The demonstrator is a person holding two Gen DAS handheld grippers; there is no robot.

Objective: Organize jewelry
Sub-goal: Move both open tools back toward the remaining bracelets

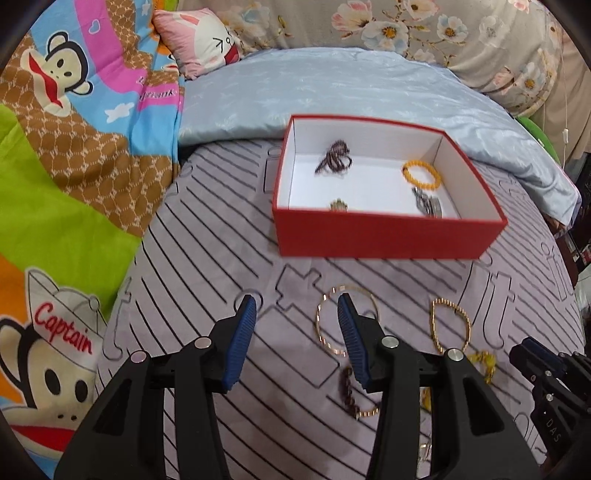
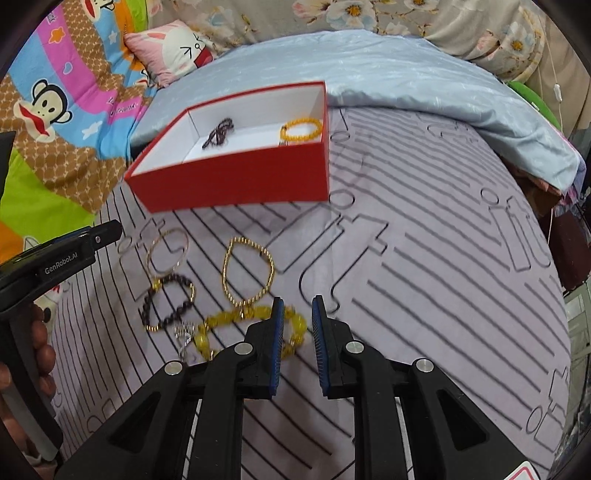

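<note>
Right wrist view: the loose jewelry lies on the lilac striped bedsheet in front of the red box, a thin gold hoop bangle farthest left, a gold bead bracelet beside it, a dark bead bracelet below the hoop, and a chunky yellow bead bracelet nearest the camera with a small silvery piece at its left end. The right gripper hangs above the right end of the yellow bracelet, its blue pads a narrow gap apart with nothing between them. The left gripper stands about half open and empty, its right finger over the gold hoop. Inside the white-lined box lie a dark bead strand, an orange bead bracelet, a silver chain piece and a small pendant-like item by the near wall. Behind the box is a pale blue quilt; a cartoon monkey blanket covers the left side, and a floral cover runs across the back.
</note>
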